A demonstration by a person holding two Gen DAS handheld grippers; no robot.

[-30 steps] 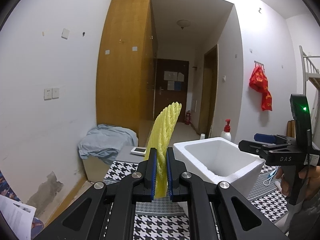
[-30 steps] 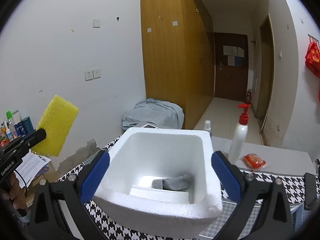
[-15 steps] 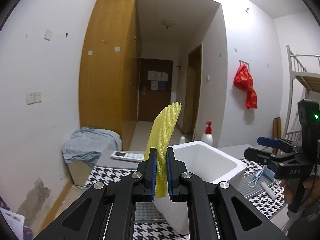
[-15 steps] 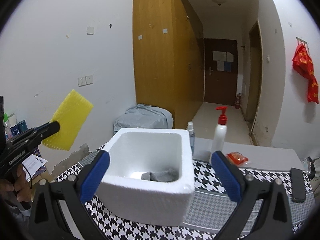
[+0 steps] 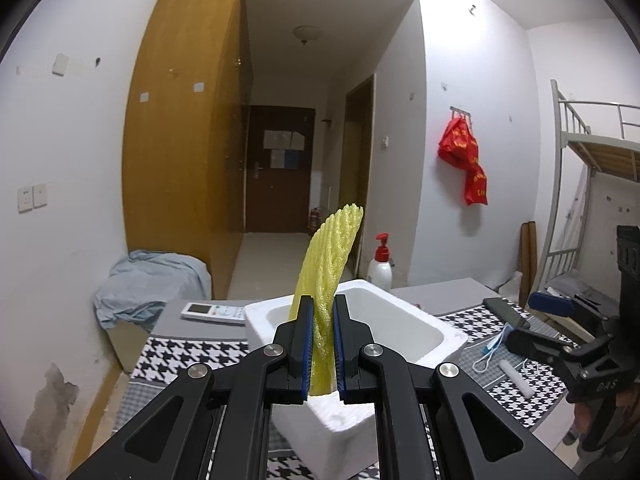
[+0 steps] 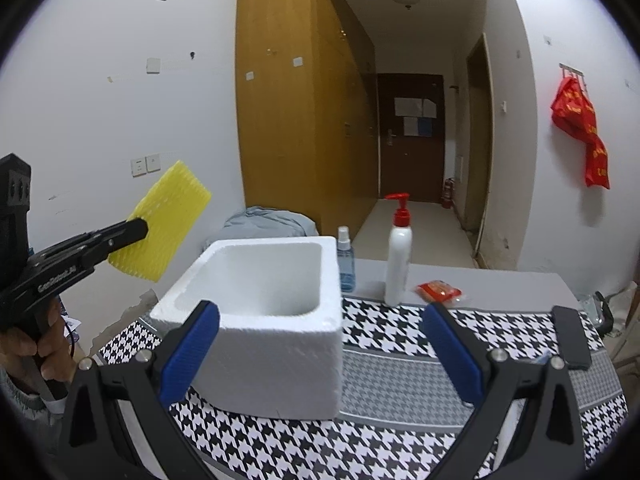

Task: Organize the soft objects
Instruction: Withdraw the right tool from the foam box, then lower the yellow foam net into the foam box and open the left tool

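Yellow foam net clamped upright in the left gripper, above the white foam box. Right gripper: jaws wide, empty.

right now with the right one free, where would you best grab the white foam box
Take the white foam box by its near wall, from above: one finger inside, one outside. The rim is thick, the top open. The open right hand-held gripper hardly looks wide enough to span the whole box.

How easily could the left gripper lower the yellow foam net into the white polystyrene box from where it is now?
Probably easily: the left gripper is shut on the yellow foam net, and the white polystyrene box is open-topped, nothing between them.
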